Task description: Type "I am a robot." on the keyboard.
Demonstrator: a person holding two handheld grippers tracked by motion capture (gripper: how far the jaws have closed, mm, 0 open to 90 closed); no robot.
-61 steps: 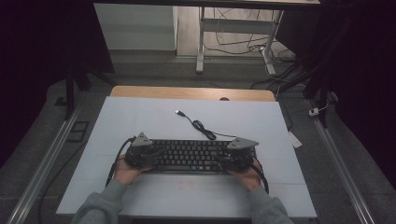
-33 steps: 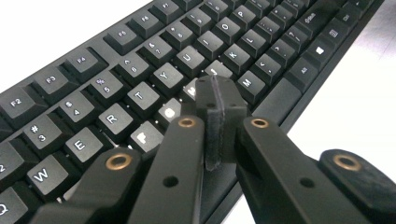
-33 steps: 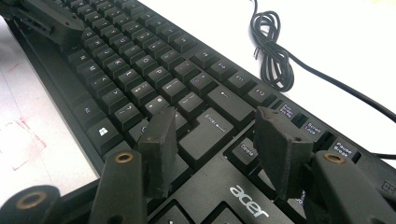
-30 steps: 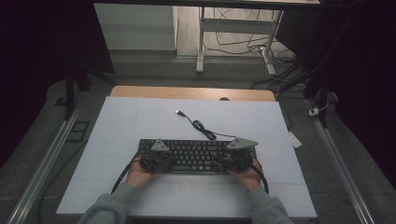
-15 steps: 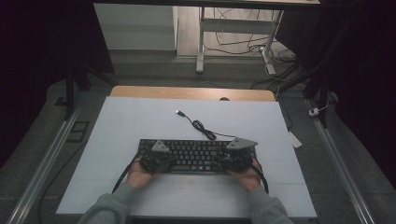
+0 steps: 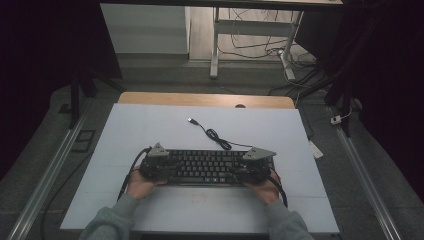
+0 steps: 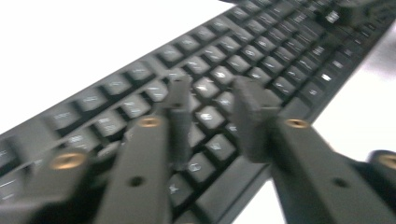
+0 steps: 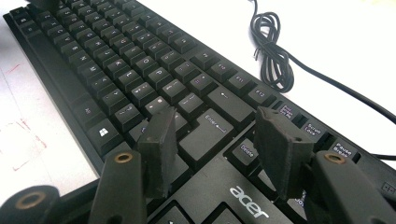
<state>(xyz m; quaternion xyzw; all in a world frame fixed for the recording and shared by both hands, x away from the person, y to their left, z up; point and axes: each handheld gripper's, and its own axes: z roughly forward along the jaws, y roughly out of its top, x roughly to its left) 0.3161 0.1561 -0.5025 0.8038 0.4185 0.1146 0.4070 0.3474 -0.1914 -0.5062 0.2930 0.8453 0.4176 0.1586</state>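
We see our left gripper point(image 6: 159, 166) over the left end of the black keyboard point(image 6: 207, 166), and it sits farther toward that end than it did a moment ago, when it hung more over the keys inward from the edge. Its jaws have just been opening; in the left gripper view point(image 7: 212, 109) they stand apart above the keys with nothing between them, so it is released. Our right gripper point(image 6: 252, 169) has not moved: it hangs over the right end of the keyboard, and in the right gripper view point(image 8: 215, 140) its jaws are spread wide above the Enter key, gripping nothing. The keyboard lies flat under both grippers on the white table point(image 6: 150, 125), in the same spot as before. Its cable point(image 6: 216, 135) trails away beyond the grippers, bundled in a small coil.
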